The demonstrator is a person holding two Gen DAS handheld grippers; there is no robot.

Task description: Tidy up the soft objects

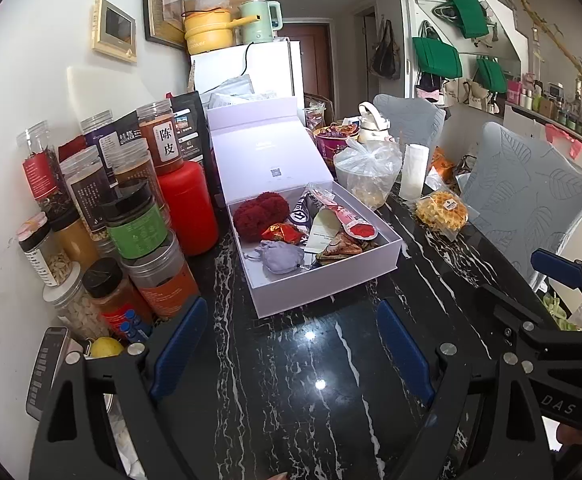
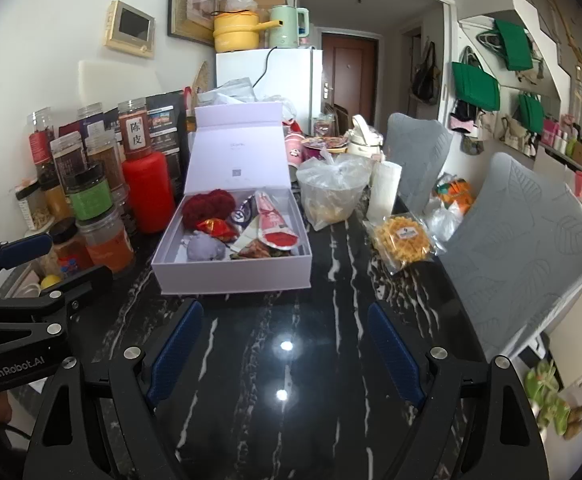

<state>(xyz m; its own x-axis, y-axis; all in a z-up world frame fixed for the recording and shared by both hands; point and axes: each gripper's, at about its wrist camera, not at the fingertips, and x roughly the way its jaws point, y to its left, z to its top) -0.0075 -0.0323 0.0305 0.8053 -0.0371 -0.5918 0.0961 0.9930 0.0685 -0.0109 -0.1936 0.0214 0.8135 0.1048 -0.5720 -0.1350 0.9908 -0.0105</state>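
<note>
An open white box (image 1: 323,284) (image 2: 231,280) with its lid up stands on the black marble table. Inside lie a dark red fluffy item (image 1: 259,211) (image 2: 207,206), a grey-purple pouch (image 1: 281,257) (image 2: 205,248), a small red pouch (image 1: 281,233) (image 2: 215,227), a pink packet (image 1: 347,220) (image 2: 273,224) and other soft packets. My left gripper (image 1: 291,356) is open and empty, just short of the box. My right gripper (image 2: 287,356) is open and empty, also in front of the box; it shows at the right edge of the left view (image 1: 559,276).
Several spice jars (image 1: 131,224) (image 2: 91,200) and a red bottle (image 1: 189,208) (image 2: 147,196) stand left against the wall. A plastic-bagged bowl (image 1: 367,176) (image 2: 331,192), a wrapped waffle (image 1: 441,212) (image 2: 403,240) and a paper roll (image 2: 385,190) lie right of the box. Grey chairs (image 2: 523,248) line the table's right side.
</note>
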